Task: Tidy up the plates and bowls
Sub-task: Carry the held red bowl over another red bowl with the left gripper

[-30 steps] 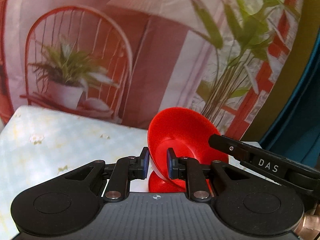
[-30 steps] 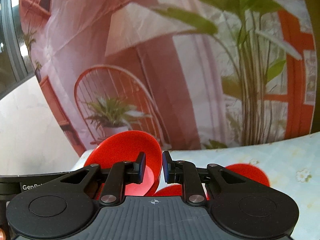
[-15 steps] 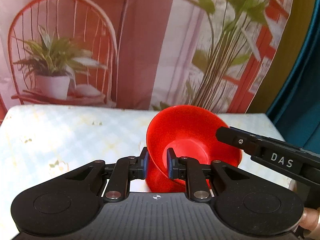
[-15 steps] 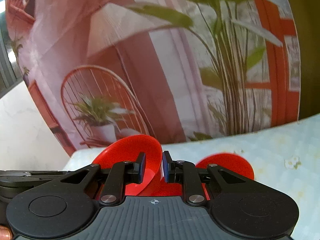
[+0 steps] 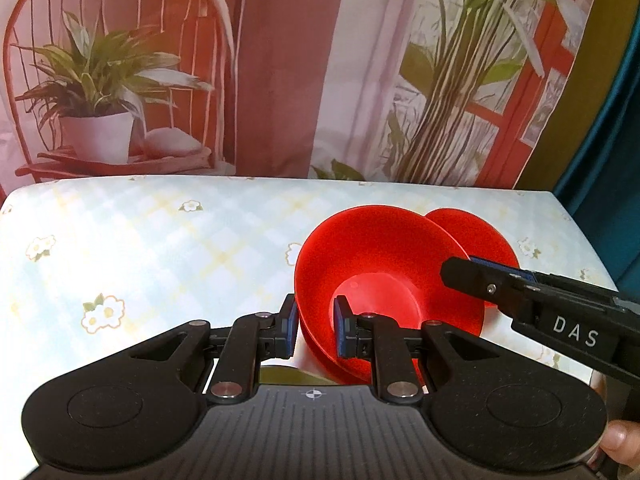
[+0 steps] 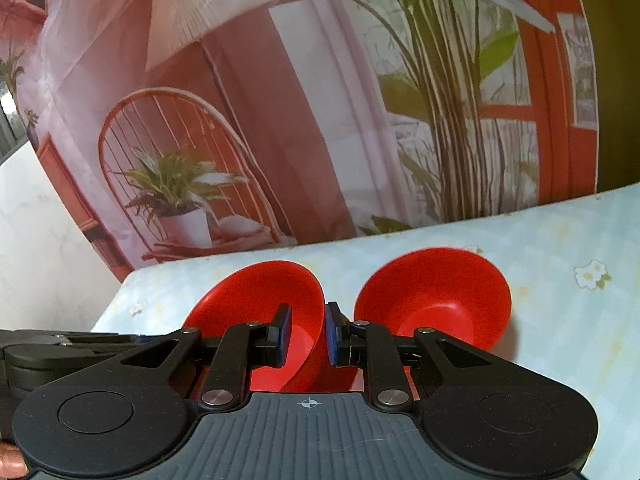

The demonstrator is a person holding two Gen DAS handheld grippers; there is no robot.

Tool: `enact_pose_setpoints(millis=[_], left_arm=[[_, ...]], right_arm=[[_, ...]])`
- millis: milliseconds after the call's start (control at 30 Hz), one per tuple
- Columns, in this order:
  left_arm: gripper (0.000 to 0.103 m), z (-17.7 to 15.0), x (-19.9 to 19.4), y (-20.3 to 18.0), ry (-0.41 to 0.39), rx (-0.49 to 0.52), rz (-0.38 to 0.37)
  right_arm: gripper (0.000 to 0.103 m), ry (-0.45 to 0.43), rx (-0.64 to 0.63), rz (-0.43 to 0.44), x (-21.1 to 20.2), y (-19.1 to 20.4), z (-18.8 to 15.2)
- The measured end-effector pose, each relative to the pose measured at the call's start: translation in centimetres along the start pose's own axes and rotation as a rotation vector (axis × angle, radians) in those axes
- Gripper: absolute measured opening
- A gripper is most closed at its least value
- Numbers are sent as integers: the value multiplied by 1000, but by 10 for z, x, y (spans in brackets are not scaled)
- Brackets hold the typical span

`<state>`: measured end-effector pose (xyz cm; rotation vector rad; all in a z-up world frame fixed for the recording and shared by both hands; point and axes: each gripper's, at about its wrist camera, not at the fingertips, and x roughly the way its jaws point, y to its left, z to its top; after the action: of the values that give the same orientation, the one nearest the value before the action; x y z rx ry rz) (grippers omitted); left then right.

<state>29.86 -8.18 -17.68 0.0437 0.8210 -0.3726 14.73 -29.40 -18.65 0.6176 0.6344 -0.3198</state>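
Two red bowls are in play, and I hold one of them with both claws. My left gripper (image 5: 314, 330) pinches the near rim of the held bowl (image 5: 384, 280), one pad outside the wall and one inside. My right gripper (image 6: 304, 334) pinches the opposite rim of the same bowl (image 6: 264, 300) (its black finger comes into the left view from the right). The bowl hangs tilted just above the flowered table (image 5: 160, 240), with its mouth turned up and toward the left camera; it is round, so I cannot name a long axis, only the axis through the mouth, which leans.

The second bowl (image 6: 436, 300) stands just beside it on the table, also tipped. Under the held bowl there is more red, perhaps a plate, but I cannot tell.

I judge the step is nesting. Next I should level the bowl, center it over the other one, lower it, then spread both claws.
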Motion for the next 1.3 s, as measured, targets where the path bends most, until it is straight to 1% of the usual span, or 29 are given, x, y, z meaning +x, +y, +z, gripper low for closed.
enact_pose_setpoints(millis=[600,867,967,1100,1300], left_arm=[[20,1,11,-3,25,11,13],[20,-1,14,-3,38,14,32],[20,0,13,-3,24,9,52],[20,3,9,0,7,-8,64],[20,8,3,-10,-36,-10,50]], right_arm=[[18,17,-9,-4,5,-4,-4],[18,22,-16,0,6,-8,-6],[18,16,-30,-7,5,-7,-6],[19,-14,-24,-12,-1,-13,-2],[19,-64,-20,-81,-12,-35,4]])
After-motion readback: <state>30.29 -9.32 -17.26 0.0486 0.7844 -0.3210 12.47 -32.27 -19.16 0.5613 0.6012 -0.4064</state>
